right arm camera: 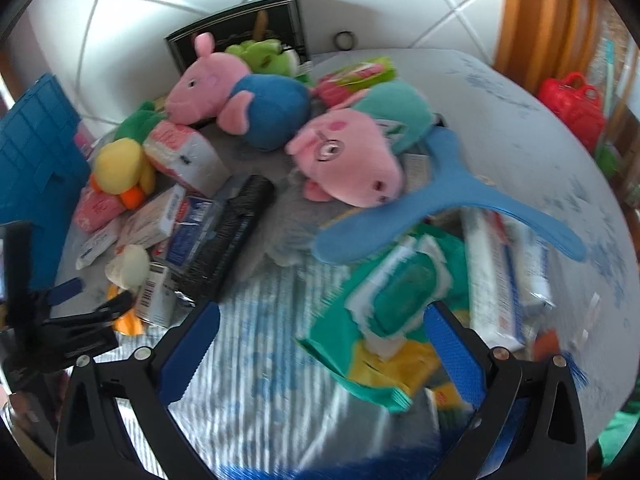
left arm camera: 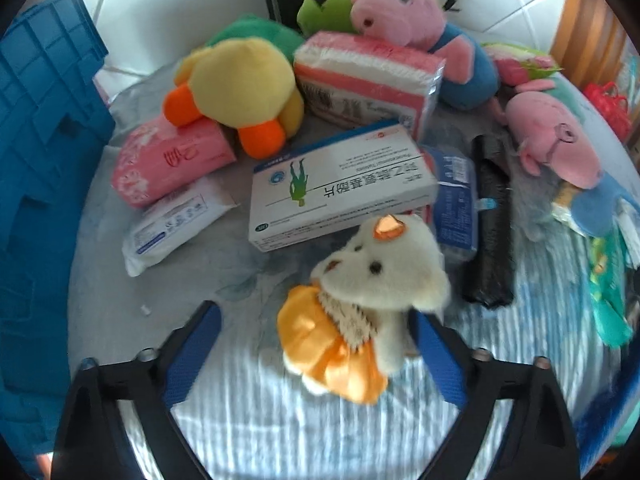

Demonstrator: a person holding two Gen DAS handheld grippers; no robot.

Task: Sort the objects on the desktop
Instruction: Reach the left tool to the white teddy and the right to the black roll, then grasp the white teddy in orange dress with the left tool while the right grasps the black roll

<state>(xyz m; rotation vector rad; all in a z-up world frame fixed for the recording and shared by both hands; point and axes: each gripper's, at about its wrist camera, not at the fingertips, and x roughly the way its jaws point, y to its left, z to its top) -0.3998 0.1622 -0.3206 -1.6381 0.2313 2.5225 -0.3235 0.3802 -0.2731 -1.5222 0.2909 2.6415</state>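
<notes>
My left gripper point(left arm camera: 316, 320) is open, its jaws wide apart around a small cream teddy bear in an orange dress point(left arm camera: 360, 304); the bear leans against the right finger point(left arm camera: 436, 360). Behind it lie a white medicine box point(left arm camera: 340, 188), a yellow duck plush point(left arm camera: 240, 88), pink tissue packs point(left arm camera: 168, 160) and Peppa pig plushes point(left arm camera: 400, 4). My right gripper point(right arm camera: 320, 320) is open and empty above the striped cloth, next to a green wet-wipe pack point(right arm camera: 392, 304). A blue boomerang point(right arm camera: 452, 196) lies beyond it. The left gripper point(right arm camera: 80, 304) shows at the left of the right wrist view.
A blue plastic crate point(left arm camera: 44, 140) stands at the left. A black bag roll point(left arm camera: 490, 220), a blue-white packet point(left arm camera: 456, 200) and a toothpaste box point(right arm camera: 492, 276) lie among the pile. A red toy basket point(right arm camera: 572, 104) sits far right by a wooden post point(right arm camera: 536, 12).
</notes>
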